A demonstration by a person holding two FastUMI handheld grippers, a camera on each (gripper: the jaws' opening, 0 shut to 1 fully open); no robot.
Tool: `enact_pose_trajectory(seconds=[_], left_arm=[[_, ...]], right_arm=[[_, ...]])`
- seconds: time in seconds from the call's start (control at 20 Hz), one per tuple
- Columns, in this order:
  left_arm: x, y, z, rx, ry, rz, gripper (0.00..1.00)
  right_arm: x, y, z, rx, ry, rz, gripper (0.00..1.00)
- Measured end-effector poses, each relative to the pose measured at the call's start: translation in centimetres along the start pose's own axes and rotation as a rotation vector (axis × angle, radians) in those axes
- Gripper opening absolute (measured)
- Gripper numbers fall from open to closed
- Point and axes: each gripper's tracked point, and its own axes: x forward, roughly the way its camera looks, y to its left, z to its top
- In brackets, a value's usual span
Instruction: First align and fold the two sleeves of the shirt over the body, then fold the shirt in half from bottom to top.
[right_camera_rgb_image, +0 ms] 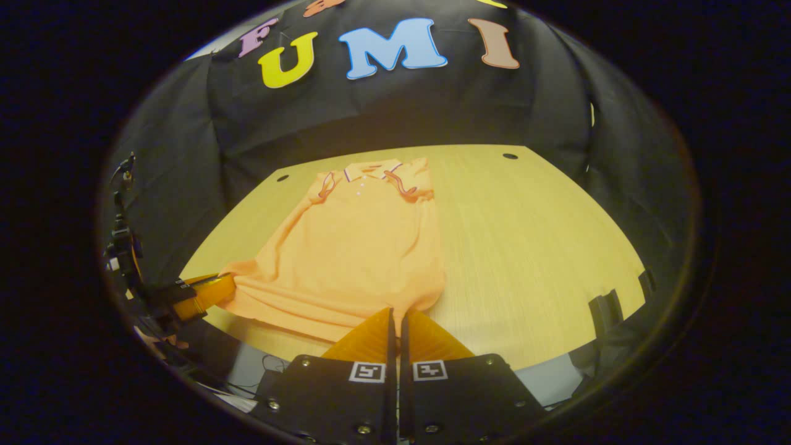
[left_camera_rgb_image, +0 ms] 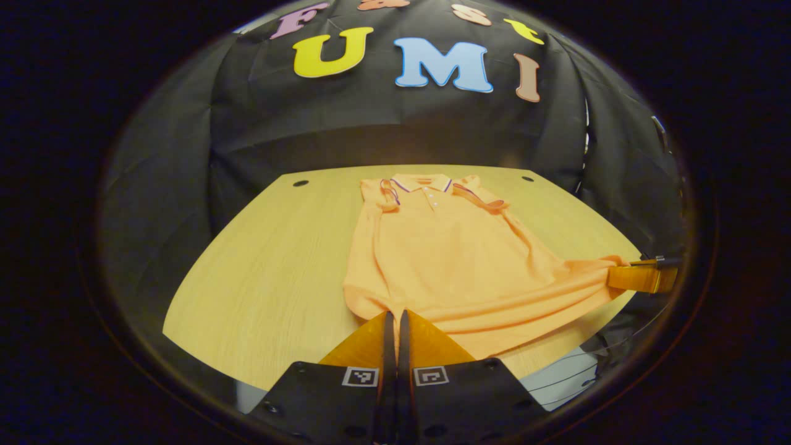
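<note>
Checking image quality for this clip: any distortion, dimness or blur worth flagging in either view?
Left gripper view: fisheye bends the table edges; warm, dim light; shirt sharp, left gripper fingers slightly soft. Right gripper view: same bowing and warm cast; right gripper close, shirt collar clear, no glare.

Left gripper (left_camera_rgb_image: 395, 316) and right gripper (right_camera_rgb_image: 396, 314) both clamped closed, low.

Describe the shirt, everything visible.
The shirt is an orange short-sleeved polo of knit-looking fabric, with a striped-trim collar and small white buttons. It lies face up on the wooden table, collar toward the booth wall, both sleeves already folded over the chest. The left gripper and right gripper each pinch a bottom hem corner with closed jaws, and the hem between them is stretched and creased.
</note>
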Motion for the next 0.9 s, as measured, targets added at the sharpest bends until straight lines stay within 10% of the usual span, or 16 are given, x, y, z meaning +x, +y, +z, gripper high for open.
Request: enact_pose_trajectory(seconds=[0.9], left_arm=[[20.0,3.3,18.2,-0.032,-0.066,-0.127,0.07]], right_arm=[[14.9,-0.8,19.0,0.023,-0.059,-0.118,0.02]])
